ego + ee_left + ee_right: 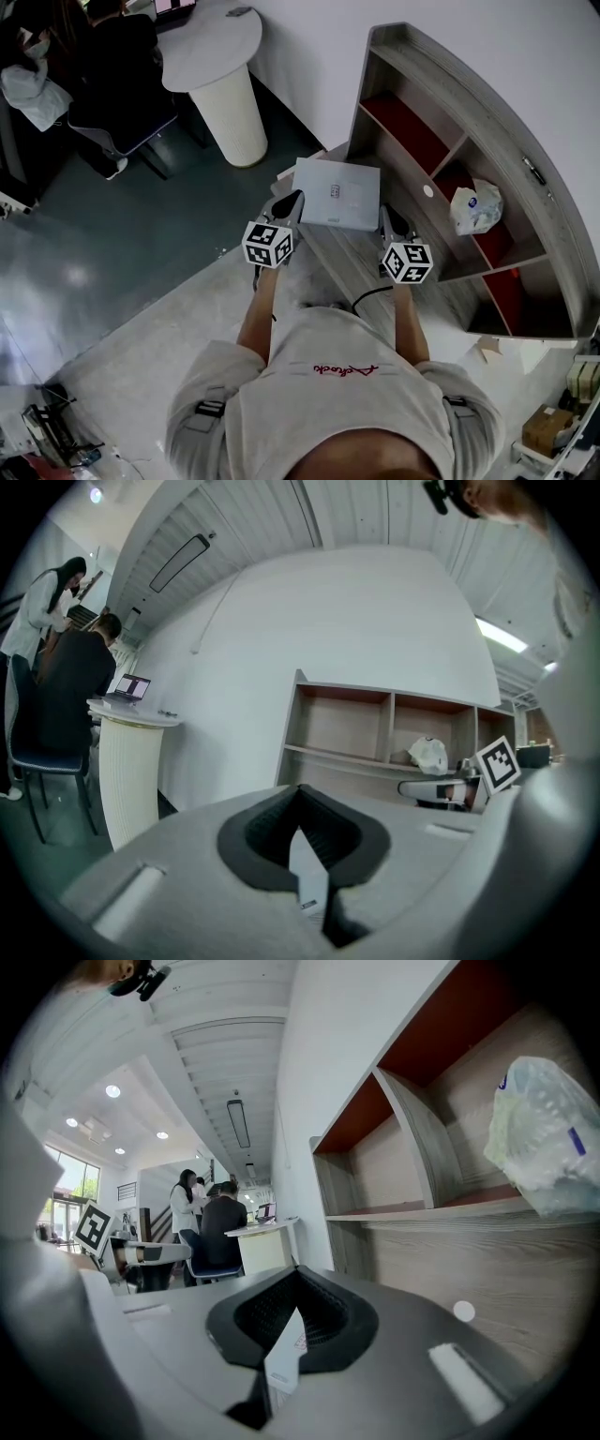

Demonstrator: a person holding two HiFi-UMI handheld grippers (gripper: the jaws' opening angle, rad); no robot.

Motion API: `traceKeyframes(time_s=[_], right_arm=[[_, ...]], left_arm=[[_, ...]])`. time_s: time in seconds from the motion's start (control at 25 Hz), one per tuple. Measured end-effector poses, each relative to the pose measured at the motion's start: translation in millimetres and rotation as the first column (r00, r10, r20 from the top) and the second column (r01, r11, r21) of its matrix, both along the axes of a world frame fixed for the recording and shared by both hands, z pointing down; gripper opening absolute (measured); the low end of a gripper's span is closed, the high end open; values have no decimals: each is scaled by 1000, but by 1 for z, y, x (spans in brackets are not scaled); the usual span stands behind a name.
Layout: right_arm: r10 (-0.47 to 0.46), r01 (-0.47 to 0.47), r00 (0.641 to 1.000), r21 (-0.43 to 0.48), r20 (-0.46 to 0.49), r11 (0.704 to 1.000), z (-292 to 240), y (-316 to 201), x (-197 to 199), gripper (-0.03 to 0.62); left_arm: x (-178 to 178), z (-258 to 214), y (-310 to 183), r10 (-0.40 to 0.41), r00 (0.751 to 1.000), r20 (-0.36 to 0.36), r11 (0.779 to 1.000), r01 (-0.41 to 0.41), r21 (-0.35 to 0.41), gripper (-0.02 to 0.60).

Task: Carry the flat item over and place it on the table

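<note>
The pale grey flat rectangular panel (336, 192) lies level at the person's 12 o'clock, over a grey wood-grain tabletop (342, 264). The left gripper (292, 204) has its fingers clamped on the panel's 9 o'clock edge. The right gripper (385, 217) has its fingers clamped on the 3 o'clock edge.
</note>
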State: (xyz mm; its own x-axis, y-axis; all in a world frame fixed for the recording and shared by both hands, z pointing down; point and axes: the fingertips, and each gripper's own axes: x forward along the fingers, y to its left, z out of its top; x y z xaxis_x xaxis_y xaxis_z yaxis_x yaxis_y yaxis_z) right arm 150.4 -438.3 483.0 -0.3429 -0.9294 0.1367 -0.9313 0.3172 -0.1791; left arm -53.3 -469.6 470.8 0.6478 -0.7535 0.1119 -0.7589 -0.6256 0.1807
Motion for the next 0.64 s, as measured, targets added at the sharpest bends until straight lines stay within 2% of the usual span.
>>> traceKeyframes(time_s=[0.64], right_arm=[[-42, 42, 999, -13, -6, 999, 6, 3, -10, 5]], left_arm=[[1, 12, 6, -33, 999, -37, 999, 32, -26, 0]])
